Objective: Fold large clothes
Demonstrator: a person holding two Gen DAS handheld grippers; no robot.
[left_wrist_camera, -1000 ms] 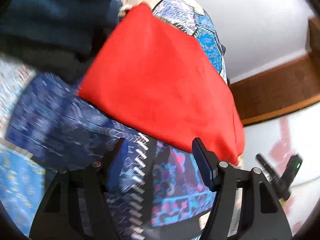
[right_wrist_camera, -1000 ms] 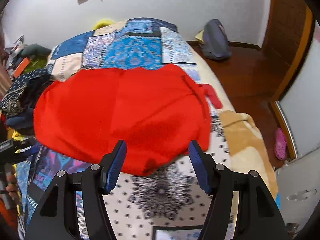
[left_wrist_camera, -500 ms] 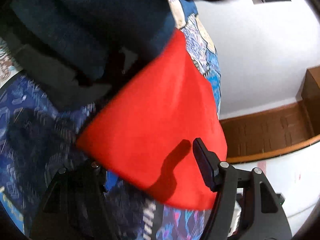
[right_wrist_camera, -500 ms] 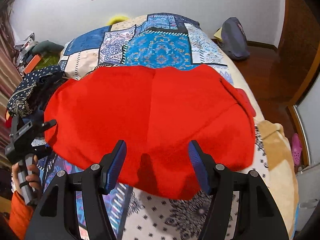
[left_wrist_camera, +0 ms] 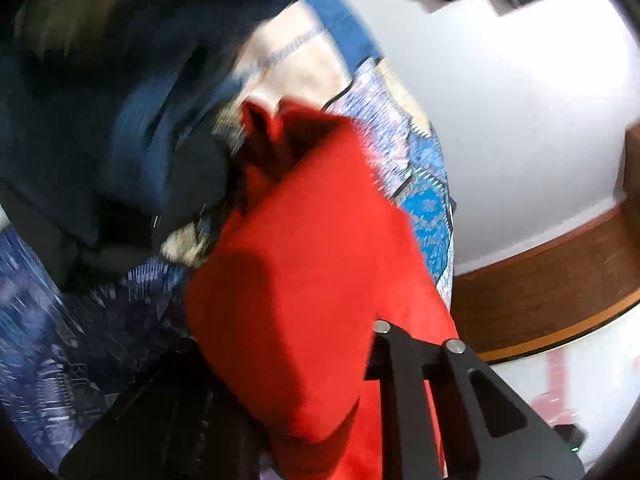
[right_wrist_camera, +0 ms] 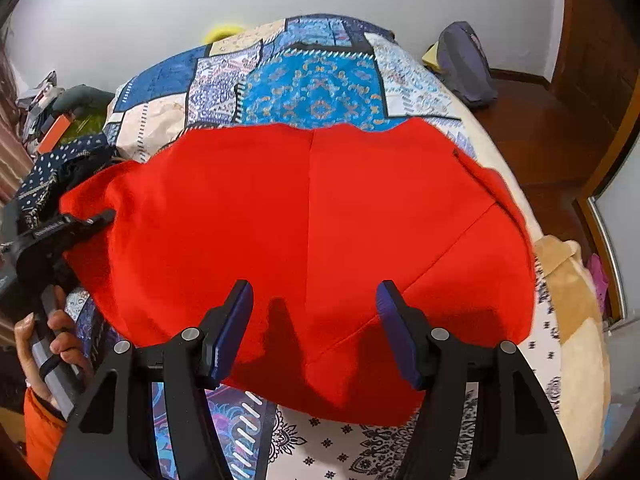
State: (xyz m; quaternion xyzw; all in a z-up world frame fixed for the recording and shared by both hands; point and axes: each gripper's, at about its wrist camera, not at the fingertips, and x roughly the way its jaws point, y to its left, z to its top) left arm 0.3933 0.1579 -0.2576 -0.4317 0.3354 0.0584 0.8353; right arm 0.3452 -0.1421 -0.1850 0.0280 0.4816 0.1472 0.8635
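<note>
The left gripper [right_wrist_camera: 106, 216] is closing its jaws on the side edge of the red garment [right_wrist_camera: 312, 232]; in its own blurred view the cloth fills the gap between them, but the pads are hidden, so I cannot say the pinch is firm. A bare hand [right_wrist_camera: 52, 340] with an orange sleeve holds its handle. The right gripper [right_wrist_camera: 316, 328] hangs over the near hem with its jaws spread wide and nothing between them.

The garment lies spread almost flat on the patchwork bedspread [right_wrist_camera: 312, 84]. I judge the folding is only starting: no fold is made yet, and all the folds remain.

The right view shows the whole garment, its middle seam, and a bag [right_wrist_camera: 464, 68] on the floor. The left view alone shows the bunched red corner [left_wrist_camera: 276, 136] beside a pile of dark clothes [left_wrist_camera: 120, 120].
</note>
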